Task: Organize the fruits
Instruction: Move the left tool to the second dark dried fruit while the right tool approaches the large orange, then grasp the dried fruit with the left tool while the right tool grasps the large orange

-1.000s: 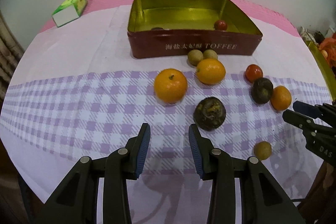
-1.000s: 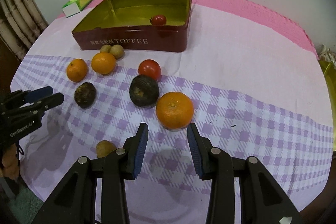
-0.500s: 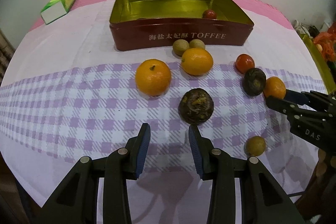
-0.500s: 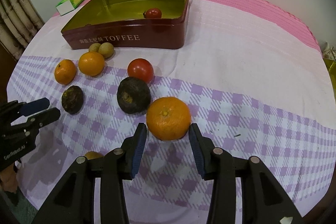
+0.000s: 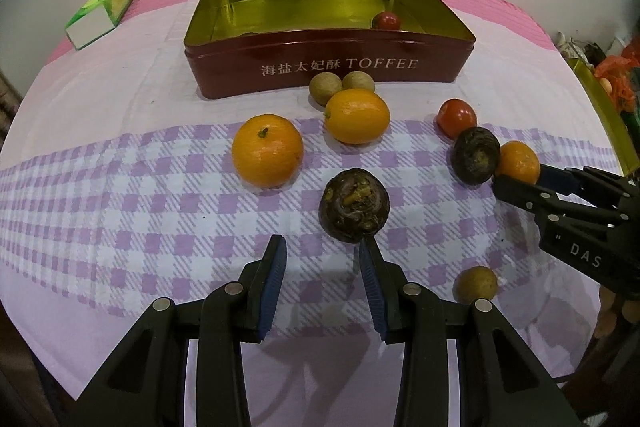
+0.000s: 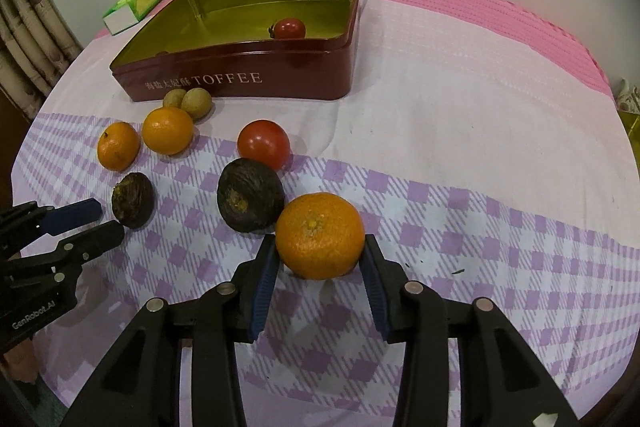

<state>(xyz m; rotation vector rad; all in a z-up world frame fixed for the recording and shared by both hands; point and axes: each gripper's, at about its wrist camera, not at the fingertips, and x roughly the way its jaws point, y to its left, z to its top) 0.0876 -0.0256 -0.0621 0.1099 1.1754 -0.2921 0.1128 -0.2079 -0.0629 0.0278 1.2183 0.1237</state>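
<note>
On a desk spread with a lilac-checked cloth, the sorting of fruit has barely begun: a single small red tomato lies inside the open toffee tin, while everything else waits outside it. Two brownish round fruits sit just beside the tin's front wall, with two oranges near them, a larger red tomato touching a dark wrinkled fruit, a second dark fruit and another small brown fruit near the desk's front edge. A green carton stands well apart at the back.

The right gripper is wide open around the nearest orange, its blue pads flanking the fruit and at or very close to its sides; no squeeze is evident, and the orange rests on the cloth. The left gripper is likewise open and empty, its right finger just at the base of the second dark fruit.
</note>
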